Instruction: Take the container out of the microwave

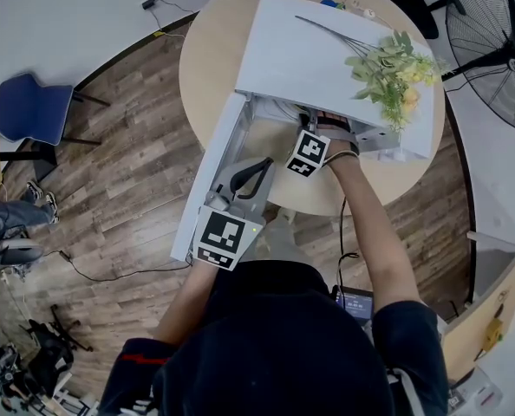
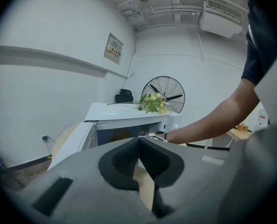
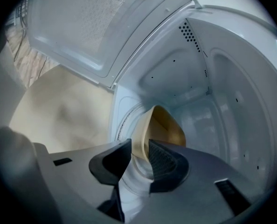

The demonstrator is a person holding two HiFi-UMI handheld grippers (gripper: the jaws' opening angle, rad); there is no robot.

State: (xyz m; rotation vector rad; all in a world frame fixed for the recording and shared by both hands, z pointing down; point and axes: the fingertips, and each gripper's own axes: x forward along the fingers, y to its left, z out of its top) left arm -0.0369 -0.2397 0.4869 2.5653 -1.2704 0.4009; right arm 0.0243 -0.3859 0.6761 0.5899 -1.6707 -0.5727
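**Q:** Where is the container?

**A:** The beige container point(image 3: 169, 127) sits on the cavity floor of the white microwave point(image 1: 327, 50). The microwave stands toward the right edge of the round worktop point(image 1: 210, 59), with its door point(image 1: 212, 176) swung open.

**Q:** How do the jaws stand?

**A:** The right gripper point(image 3: 139, 146) reaches into the cavity. Its jaws are clamped on the container's wall, one inside and one outside. The left gripper point(image 2: 139, 141) hovers beside the door, jaws closed together on nothing.

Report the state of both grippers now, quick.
Left gripper: closed, holding nothing.
Right gripper: closed on the wall of the tan container inside the microwave.
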